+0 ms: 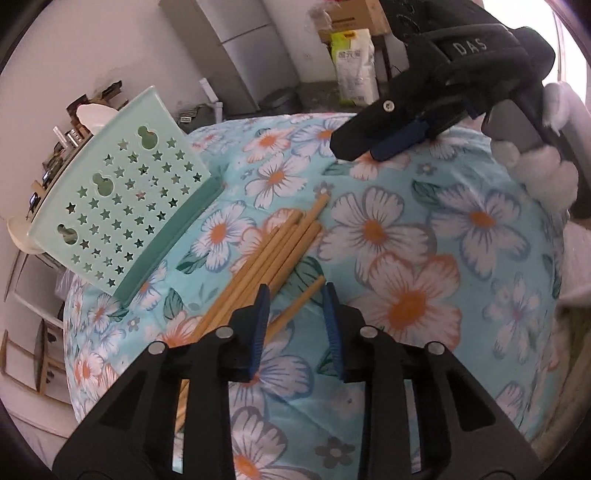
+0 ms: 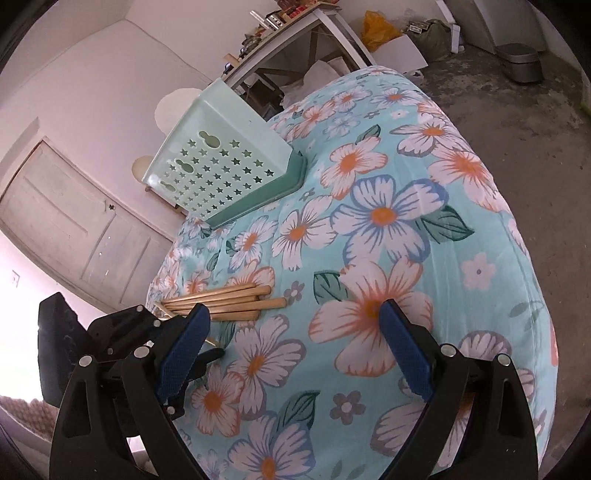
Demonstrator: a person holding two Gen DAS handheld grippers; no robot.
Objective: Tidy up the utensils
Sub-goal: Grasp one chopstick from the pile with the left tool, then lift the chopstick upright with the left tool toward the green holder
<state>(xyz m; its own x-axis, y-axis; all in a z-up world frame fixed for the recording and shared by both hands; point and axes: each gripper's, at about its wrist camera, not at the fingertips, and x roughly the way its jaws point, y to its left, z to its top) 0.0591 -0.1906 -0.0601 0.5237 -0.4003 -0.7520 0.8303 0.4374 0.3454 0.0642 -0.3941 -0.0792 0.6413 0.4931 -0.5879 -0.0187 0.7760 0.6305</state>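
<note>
Several wooden chopsticks (image 1: 273, 254) lie in a loose bundle on the flowered tablecloth (image 1: 406, 258), and they also show at the left in the right wrist view as chopsticks (image 2: 221, 299). One chopstick (image 1: 299, 302) lies apart from the bundle, slanting between the blue pads of my left gripper (image 1: 295, 321). A gap shows on both sides of it, so the pads are not pressing. A mint-green perforated utensil basket (image 1: 122, 192) with a darker green base stands tilted at the table's far left. My right gripper (image 2: 295, 332) hovers over the cloth, open wide and empty.
The cloth-covered table (image 2: 461, 229) drops off on all sides to a grey floor. A cluttered wooden shelf (image 2: 280, 33) stands behind the basket (image 2: 221, 166), a grey bin (image 2: 521, 62) sits on the floor, and a white bag (image 1: 354, 66) leans against a far wall.
</note>
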